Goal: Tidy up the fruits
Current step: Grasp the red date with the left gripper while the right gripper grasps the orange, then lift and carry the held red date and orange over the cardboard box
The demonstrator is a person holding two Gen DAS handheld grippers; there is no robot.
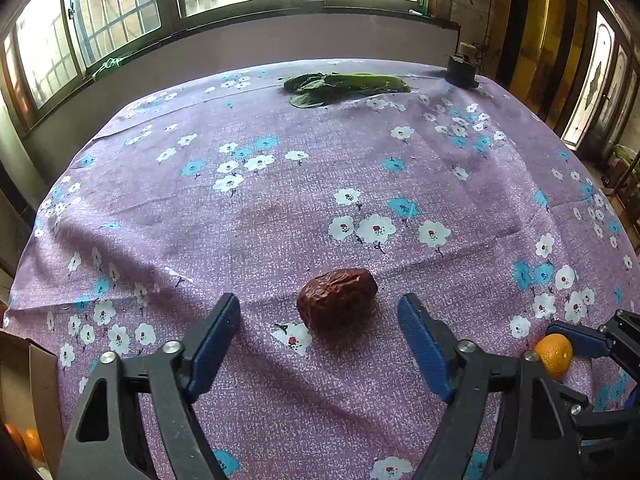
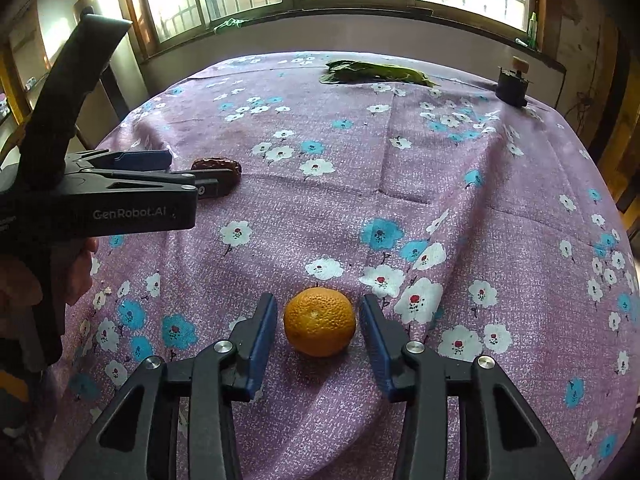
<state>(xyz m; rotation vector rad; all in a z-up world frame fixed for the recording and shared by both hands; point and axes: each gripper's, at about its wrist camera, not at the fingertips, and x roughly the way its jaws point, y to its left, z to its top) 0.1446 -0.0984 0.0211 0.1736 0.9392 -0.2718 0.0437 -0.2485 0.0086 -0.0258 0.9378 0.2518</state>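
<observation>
Two fruits bracketed, neither gripped yet

The left tongs (image 1: 318, 316) stand wide around the date (image 1: 337, 301), pads apart from it; the right tongs (image 2: 319, 322) are nearly closed on the orange (image 2: 319, 321), at 6 o'clock on the counter (image 2: 500, 208). Round fruit may be squeezed out sideways. "GenRobot.AI" is read.

The left claw (image 1: 318, 336) is showing two matte black plastic arms with triangular cut-outs, each ending in a flat royal-blue pad (image 1: 216, 344) with a finely ribbed face. Round silver screw heads are sitting at the pivots, two on each side. The right claw (image 2: 318, 334) is wearing the same build: black linkage arms, blue pads (image 2: 262, 344), shiny silver pivot screws. In the right wrist view the left claw's black side is carrying grey "GenRobot.AI" lettering, and a black handle is rising behind it.
</observation>
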